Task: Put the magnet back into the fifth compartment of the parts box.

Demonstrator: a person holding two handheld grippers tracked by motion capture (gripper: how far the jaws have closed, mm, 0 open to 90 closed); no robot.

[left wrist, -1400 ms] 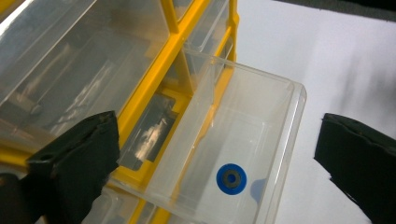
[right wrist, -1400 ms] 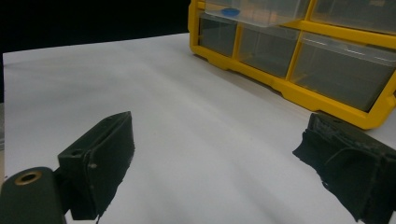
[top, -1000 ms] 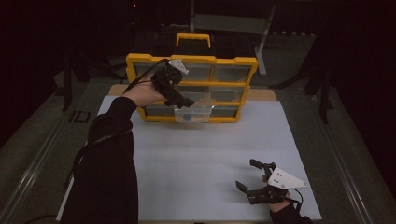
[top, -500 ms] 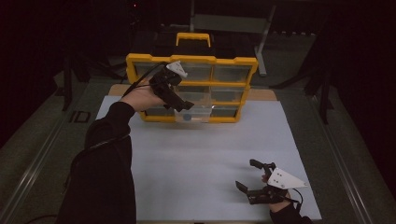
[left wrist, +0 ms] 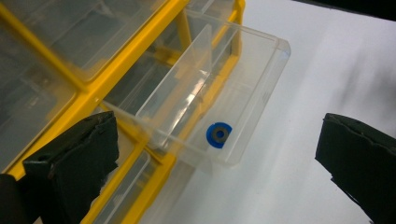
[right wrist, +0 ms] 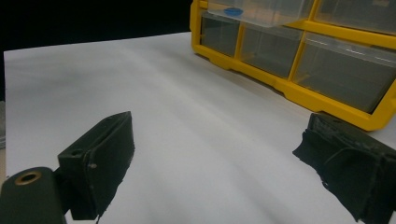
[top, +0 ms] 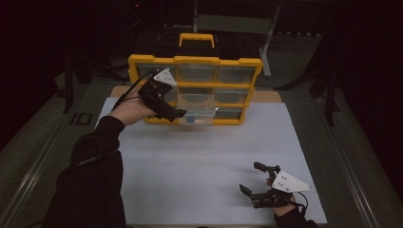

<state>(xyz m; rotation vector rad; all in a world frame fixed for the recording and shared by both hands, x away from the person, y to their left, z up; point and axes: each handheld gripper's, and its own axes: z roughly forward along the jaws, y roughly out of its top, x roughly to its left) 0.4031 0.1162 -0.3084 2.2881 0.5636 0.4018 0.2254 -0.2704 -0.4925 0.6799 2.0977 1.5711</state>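
Hovering wide open, left tool (top: 178,114) beside pulled-out drawer (left wrist: 224,93) holding blue ring (left wrist: 219,135)

Clear, glossy plastic for the pulled-out drawer (left wrist: 219,93), smooth and see-through, with a blue plastic ring (left wrist: 219,135) around a dull grey centre inside. Smooth yellow plastic, slightly shiny, for the organizer frame (top: 195,61). Matt white paper-like sheet (top: 204,166) across the table. Matt black jaws with rough, ragged edges on the left gripper (left wrist: 219,158) and right gripper (right wrist: 219,172).
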